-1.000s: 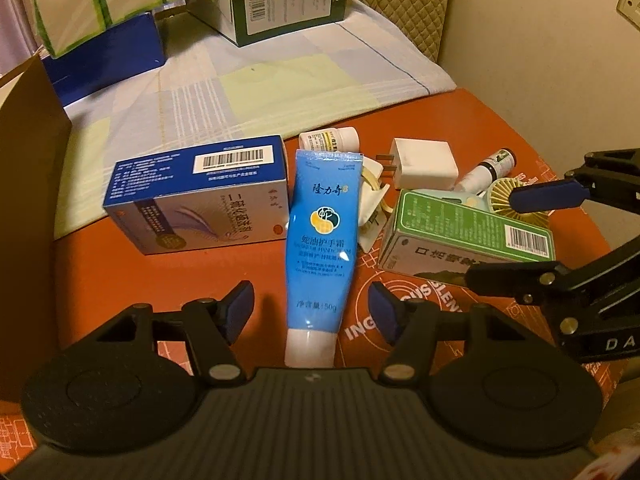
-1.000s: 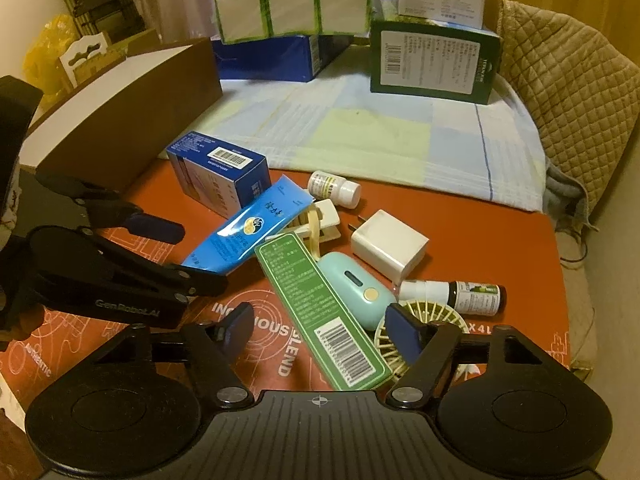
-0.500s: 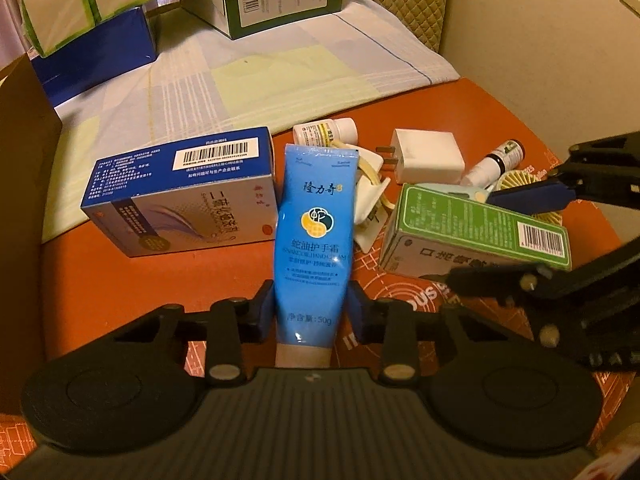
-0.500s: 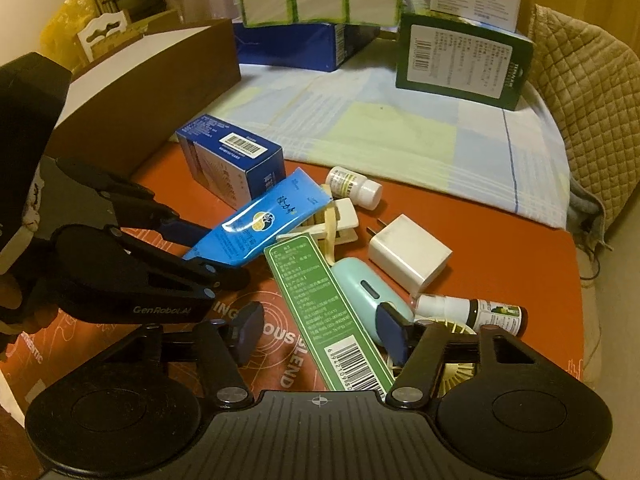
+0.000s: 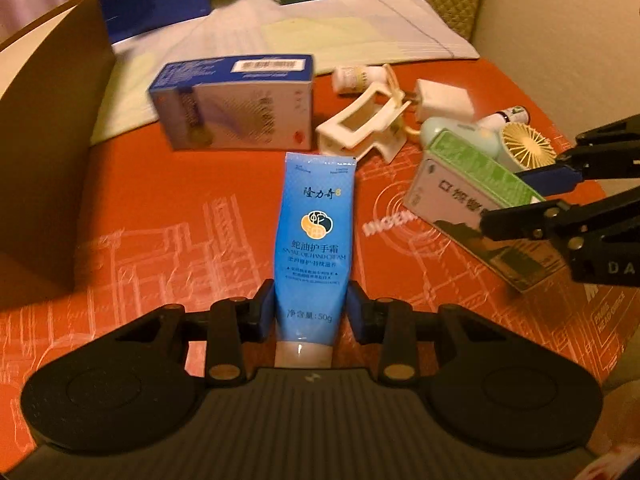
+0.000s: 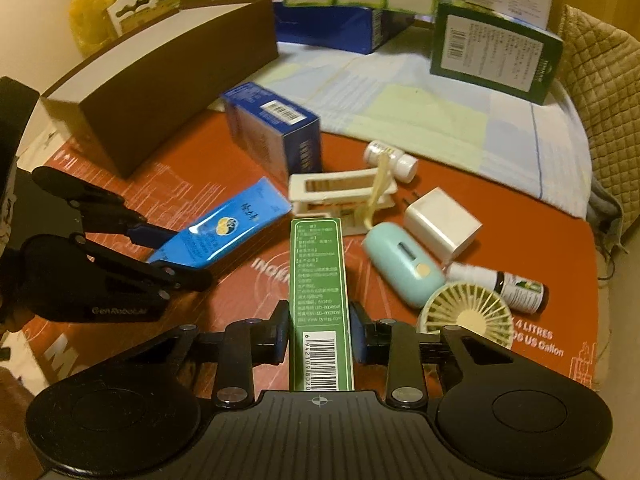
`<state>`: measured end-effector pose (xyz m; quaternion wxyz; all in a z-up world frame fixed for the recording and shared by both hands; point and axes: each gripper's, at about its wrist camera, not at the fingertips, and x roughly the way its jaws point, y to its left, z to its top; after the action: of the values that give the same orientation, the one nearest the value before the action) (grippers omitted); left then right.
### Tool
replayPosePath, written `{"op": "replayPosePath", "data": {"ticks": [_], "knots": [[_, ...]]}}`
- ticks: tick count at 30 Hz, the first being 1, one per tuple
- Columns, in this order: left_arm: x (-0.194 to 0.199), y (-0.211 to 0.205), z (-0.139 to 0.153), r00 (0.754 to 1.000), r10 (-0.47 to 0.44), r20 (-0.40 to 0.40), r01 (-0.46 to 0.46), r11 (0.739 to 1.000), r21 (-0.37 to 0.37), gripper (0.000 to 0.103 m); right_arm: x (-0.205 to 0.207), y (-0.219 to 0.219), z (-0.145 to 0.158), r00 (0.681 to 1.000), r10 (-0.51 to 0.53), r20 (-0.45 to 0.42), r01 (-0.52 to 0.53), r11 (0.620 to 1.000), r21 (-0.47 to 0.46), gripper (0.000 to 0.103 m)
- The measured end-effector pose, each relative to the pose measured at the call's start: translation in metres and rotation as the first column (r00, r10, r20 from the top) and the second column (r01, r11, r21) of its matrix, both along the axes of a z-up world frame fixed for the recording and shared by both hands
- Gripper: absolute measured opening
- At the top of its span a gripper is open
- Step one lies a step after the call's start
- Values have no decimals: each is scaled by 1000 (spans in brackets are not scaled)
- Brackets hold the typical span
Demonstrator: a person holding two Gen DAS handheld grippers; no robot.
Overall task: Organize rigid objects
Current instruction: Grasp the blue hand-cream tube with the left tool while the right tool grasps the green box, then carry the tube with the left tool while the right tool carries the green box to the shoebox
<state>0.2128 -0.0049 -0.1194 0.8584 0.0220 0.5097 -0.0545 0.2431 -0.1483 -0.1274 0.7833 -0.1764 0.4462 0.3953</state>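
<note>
My left gripper (image 5: 311, 311) is shut on a blue hand cream tube (image 5: 314, 240) near its cap end, held above the orange mat (image 5: 160, 240). The tube also shows in the right wrist view (image 6: 218, 236), where the left gripper (image 6: 168, 254) is at the left. My right gripper (image 6: 319, 336) is shut on a long green box (image 6: 318, 276), which also shows in the left wrist view (image 5: 472, 196) with the right gripper (image 5: 532, 200) on it. A blue and white box (image 5: 236, 104) lies behind the tube.
A cream hair claw clip (image 6: 340, 196), small white bottle (image 6: 390, 160), white charger (image 6: 442, 224), mint handheld fan (image 6: 404, 264) and a dropper bottle (image 6: 504, 284) lie on the mat. A brown open box (image 6: 160, 76) stands at the left. Cartons (image 6: 492, 52) sit on the cloth behind.
My left gripper closed on the hand cream tube and pulled it back from the pile. My right gripper closed on the green box and drew it off the fan.
</note>
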Motion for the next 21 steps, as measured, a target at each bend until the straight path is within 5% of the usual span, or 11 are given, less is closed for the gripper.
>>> {"op": "replayPosePath", "data": {"ticks": [21], "knots": [[-11, 4, 2, 991, 132, 20, -133, 991, 7, 31, -2, 8, -8, 999, 48, 14, -47, 999, -25, 28]]}}
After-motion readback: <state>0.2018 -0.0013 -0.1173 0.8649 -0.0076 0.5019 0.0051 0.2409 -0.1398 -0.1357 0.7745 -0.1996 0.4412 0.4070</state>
